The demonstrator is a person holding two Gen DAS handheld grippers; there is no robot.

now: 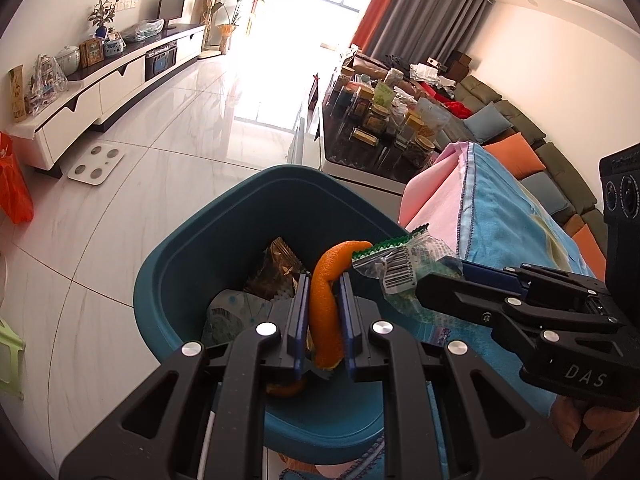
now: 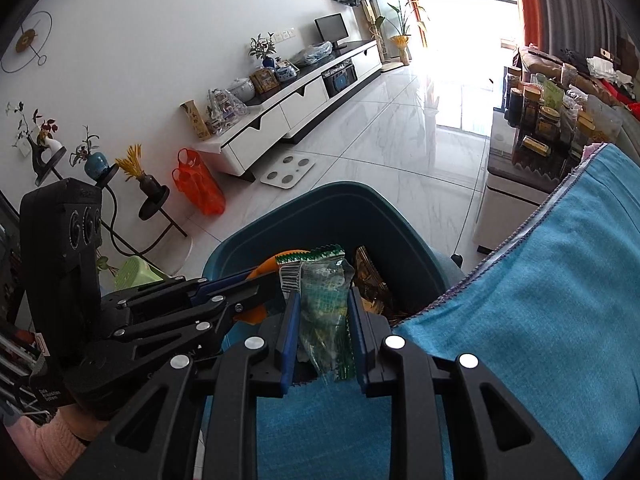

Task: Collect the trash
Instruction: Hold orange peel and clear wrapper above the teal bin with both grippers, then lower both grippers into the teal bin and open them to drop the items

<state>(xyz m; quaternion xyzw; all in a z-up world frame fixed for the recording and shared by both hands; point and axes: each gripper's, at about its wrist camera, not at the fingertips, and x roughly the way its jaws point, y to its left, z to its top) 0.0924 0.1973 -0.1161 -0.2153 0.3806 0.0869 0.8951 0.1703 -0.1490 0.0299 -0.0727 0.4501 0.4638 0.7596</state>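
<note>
From the left wrist camera, a deep teal plastic waste bin sits on the pale tiled floor. Inside it lie a brown foil wrapper and a pale crumpled packet. Over the bin's opening, the left gripper pinches a curled strip of orange peel between its blue pads. To its right, the right gripper holds a clear crinkled plastic wrapper with green print and a barcode, just beside the peel's tip. A blue towel with a pink edge drapes a surface along the bin's right side.

From the right wrist camera, the right gripper is closed on the wrapper above the bin. The left gripper reaches in from the left, with the peel partly hidden behind it. The brown foil wrapper lies deeper inside. The towel crowds the near right.
</note>
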